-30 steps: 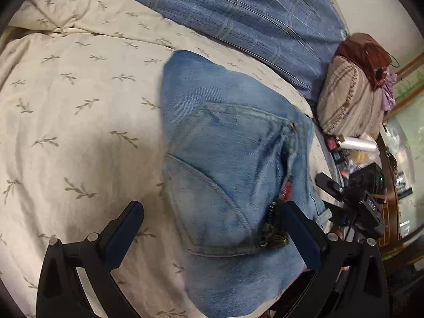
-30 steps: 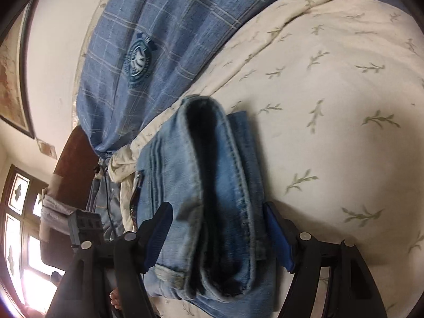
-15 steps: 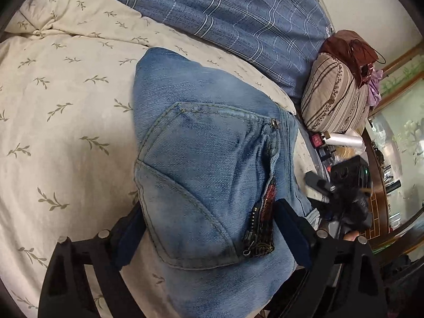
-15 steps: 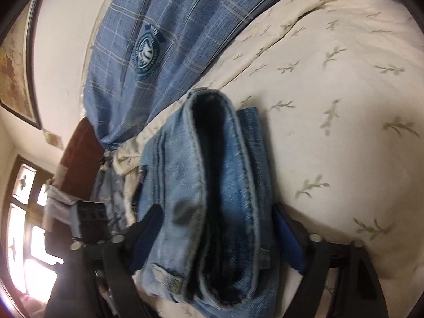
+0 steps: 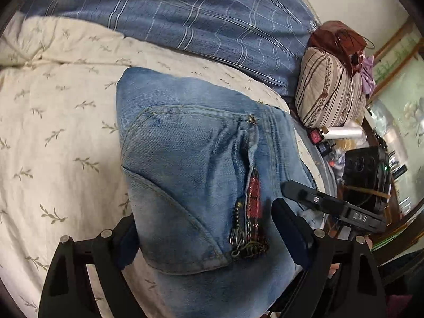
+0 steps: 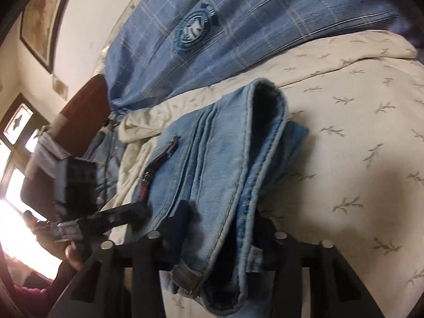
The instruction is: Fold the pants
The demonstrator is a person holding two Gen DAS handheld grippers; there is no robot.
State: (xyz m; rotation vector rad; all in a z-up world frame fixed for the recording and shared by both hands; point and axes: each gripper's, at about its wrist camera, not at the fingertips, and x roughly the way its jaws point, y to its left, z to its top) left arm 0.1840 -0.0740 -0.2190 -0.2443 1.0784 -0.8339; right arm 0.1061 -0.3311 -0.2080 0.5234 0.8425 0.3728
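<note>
Folded light-blue jeans [image 5: 190, 159] lie on a cream leaf-print bedspread [image 5: 53, 132], back pocket and a red beaded tassel [image 5: 253, 201] facing up. My left gripper [image 5: 204, 228] has its fingers on either side of the near end of the bundle, gripping it. In the right wrist view the folded stack [image 6: 233, 172] shows its layered edges. My right gripper [image 6: 225, 225] is closed on the stack's near end. The right gripper [image 5: 331, 206] also shows in the left wrist view, at the jeans' right side.
A blue plaid blanket [image 5: 198, 18] covers the far part of the bed. A striped cushion [image 5: 328, 92] and a brown bag [image 5: 336, 37] sit at the right. A cluttered side table [image 5: 371, 164] stands beyond the bed edge. A window [image 6: 16, 159] glares at left.
Both grippers have slid forward onto the folded jeans and narrowed around the bundle. The right gripper has closed much further than a second ago.
</note>
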